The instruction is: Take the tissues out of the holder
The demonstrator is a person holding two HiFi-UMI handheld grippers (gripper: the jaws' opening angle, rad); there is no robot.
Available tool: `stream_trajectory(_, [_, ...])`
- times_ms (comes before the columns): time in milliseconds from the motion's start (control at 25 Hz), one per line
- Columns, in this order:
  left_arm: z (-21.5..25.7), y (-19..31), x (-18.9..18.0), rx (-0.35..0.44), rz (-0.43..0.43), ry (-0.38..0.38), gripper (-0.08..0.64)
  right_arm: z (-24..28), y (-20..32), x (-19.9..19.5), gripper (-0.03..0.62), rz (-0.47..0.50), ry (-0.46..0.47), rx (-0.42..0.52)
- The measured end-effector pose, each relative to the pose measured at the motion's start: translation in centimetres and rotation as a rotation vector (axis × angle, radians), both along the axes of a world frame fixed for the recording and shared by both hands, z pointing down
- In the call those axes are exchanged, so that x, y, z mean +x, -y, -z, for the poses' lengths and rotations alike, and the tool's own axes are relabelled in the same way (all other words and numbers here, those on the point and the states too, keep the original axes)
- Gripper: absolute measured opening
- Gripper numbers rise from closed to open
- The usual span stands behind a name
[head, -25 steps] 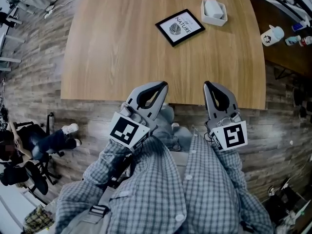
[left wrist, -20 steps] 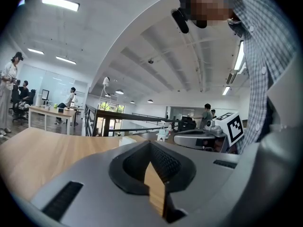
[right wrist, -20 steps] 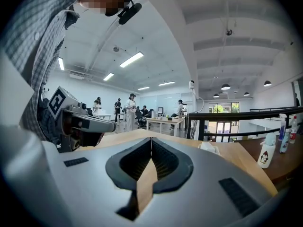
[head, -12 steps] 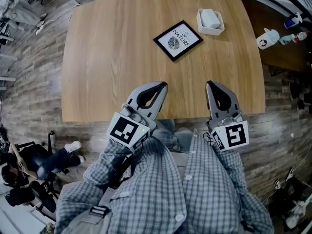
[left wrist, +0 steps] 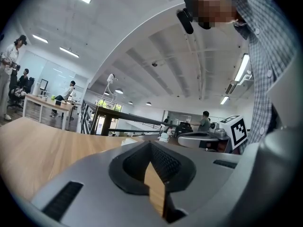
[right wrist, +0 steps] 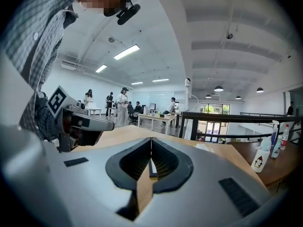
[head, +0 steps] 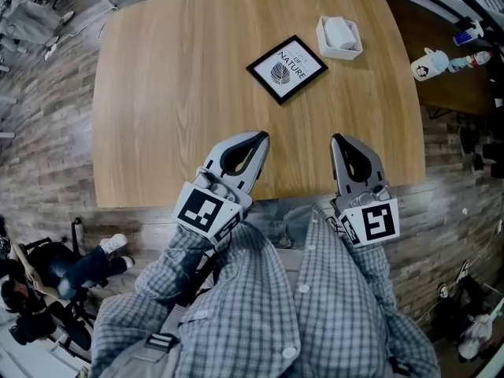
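Note:
A white tissue holder [head: 339, 37] with white tissues in it stands at the far right of the wooden table [head: 173, 93]. It shows small and distant in the left gripper view [left wrist: 129, 141] and the right gripper view [right wrist: 202, 147]. My left gripper [head: 261, 138] hovers over the table's near edge, jaws shut and empty. The right gripper [head: 337, 139] is beside it, also shut with nothing in it. Both are well short of the holder. The meeting jaws of each show in the left gripper view [left wrist: 150, 144] and the right gripper view [right wrist: 151, 139].
A black-framed picture [head: 287, 68] lies on the table just left of the holder. A darker table at the right carries a penguin-shaped bottle [head: 429, 60] and small bottles [head: 469, 35]. A seated person [head: 47, 270] and chairs are on the floor at lower left.
The table has slid nearer in the head view, so both grippers now reach over its near edge. Their jaws stay shut and empty.

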State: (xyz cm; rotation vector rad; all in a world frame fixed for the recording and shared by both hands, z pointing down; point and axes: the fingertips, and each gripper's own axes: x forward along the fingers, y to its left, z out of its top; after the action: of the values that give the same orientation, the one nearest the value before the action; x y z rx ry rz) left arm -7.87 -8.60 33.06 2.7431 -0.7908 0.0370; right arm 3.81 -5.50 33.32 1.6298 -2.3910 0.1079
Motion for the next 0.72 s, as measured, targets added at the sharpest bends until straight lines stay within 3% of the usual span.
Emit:
stream_trajectory(320, [0.0,0.6,0.6,0.013,0.010,0.002,-0.001,0.1,0.9,0.7,0.012,0.016,-0.013,0.006])
stream_trajectory(720, [-0.6,1.5,2.2,-0.025,0.041,0.018,-0.001,-0.1,2.5,3.2,0.012,0.026,0.001,-0.004])
